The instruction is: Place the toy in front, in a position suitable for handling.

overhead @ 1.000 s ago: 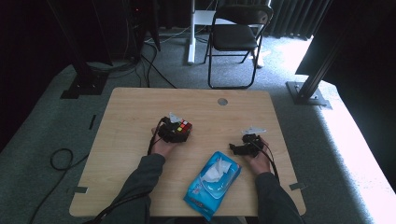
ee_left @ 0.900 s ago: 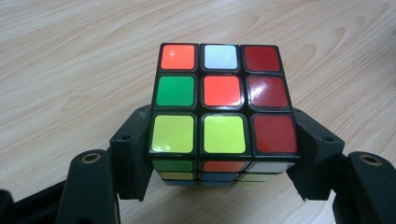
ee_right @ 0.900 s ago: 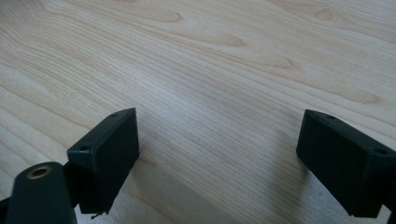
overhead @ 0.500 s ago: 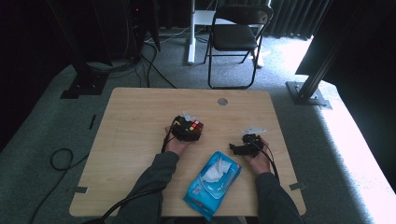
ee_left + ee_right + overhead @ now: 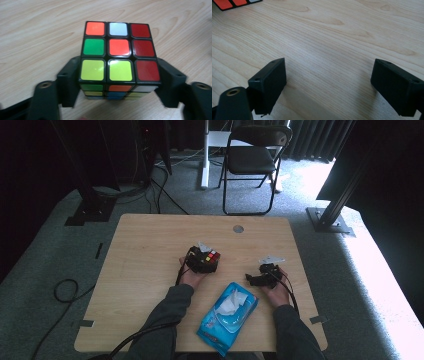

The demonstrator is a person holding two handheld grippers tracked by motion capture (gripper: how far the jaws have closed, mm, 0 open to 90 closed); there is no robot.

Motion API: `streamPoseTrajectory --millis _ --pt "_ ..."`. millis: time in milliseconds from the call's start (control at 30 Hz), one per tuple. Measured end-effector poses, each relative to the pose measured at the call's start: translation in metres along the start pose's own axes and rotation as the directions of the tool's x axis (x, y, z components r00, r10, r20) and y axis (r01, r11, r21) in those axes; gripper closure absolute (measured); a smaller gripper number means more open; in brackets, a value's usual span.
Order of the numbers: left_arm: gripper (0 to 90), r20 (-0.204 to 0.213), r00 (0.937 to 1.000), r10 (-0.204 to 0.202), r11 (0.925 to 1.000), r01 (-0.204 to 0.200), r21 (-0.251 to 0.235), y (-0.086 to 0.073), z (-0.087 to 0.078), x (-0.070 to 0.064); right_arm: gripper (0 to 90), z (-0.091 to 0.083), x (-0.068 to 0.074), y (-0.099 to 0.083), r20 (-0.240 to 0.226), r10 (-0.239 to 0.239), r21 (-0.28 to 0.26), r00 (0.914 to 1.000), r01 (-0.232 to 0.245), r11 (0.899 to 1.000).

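A scrambled Rubik's cube sits between the two black jaws of my left gripper, which is shut on its lower sides. Its top face shows orange, white, red, green and yellow squares. In the high view the cube and the left gripper are near the middle of the wooden table. My right gripper rests to the right of them, low over the table. Its jaws stand wide apart around bare wood, so the right gripper is open. A corner of the cube shows at that view's top left.
A blue pack of wet wipes lies near the front edge, between the person's forearms. A round cable hole is at the table's back. Beyond the table stand a folding chair and stand bases, with cables on the carpet.
The left gripper has carried the cube a short way to the right, toward the table's middle. The right gripper has stayed in place.
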State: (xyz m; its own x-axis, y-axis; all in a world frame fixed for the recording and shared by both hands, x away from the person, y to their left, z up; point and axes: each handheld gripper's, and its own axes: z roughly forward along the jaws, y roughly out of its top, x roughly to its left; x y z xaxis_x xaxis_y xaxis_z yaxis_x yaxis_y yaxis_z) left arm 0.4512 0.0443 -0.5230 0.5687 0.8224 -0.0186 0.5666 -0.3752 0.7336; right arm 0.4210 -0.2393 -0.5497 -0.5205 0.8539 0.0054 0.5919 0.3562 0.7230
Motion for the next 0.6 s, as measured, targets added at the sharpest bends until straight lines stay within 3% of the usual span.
streamPoseTrajectory --millis 267,467,600 --pt "23.4 -0.002 1.0000 0.003 0.9991 -0.003 -0.041 0.001 -0.018 0.004 12.7 0.000 0.000 0.000 0.000 0.001 0.000 1.0000 -0.001 1.000" --pt "22.1 -0.010 0.9998 0.015 0.9985 -0.015 -0.052 -0.004 -0.034 0.009 13.6 0.000 0.000 0.000 -0.004 -0.004 -0.002 1.0000 0.004 1.000" --pt "22.2 -0.004 1.0000 0.002 0.9985 -0.003 -0.055 -0.009 -0.042 0.015 13.7 0.000 0.000 0.000 -0.005 -0.004 -0.002 1.0000 0.004 1.000"
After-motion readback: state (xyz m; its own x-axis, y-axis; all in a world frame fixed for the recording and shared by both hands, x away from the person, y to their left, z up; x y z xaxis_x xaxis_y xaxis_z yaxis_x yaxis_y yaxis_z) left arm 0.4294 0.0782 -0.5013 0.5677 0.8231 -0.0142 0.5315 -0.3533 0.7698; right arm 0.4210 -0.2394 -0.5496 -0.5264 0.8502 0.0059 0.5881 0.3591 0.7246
